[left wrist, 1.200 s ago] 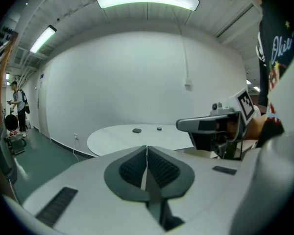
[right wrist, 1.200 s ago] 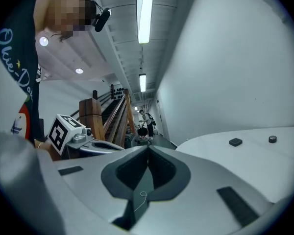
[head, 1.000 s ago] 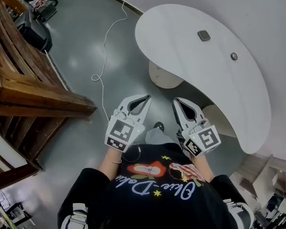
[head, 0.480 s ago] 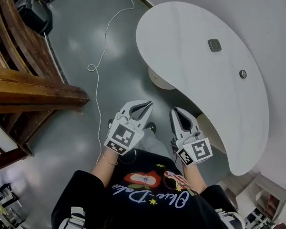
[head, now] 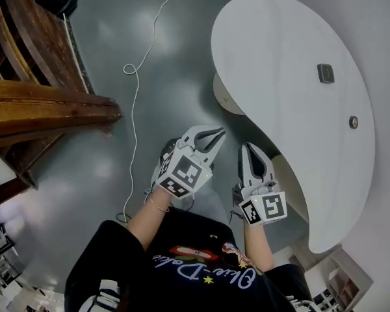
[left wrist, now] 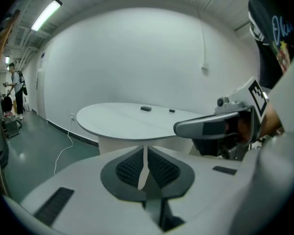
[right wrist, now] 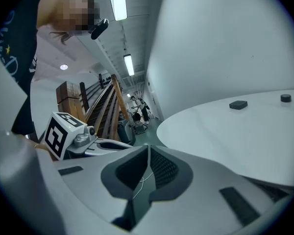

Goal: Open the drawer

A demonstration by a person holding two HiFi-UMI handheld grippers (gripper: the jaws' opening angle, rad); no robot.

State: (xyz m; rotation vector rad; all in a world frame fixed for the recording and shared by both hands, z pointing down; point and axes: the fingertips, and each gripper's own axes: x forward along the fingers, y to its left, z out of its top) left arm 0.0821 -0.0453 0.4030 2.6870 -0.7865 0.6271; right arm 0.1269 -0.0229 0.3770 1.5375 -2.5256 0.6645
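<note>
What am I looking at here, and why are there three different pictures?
No robot: a person holds two white two-fingered claws. The top-down picture comes from a camera on the person's head; it shows the left claw and right claw above a grey floor. The other two come from cameras riding on each claw. Both claws are shut and hold nothing. Ahead stands a white curved table carrying a small dark rectangular block and a small dark round knob.
</note>
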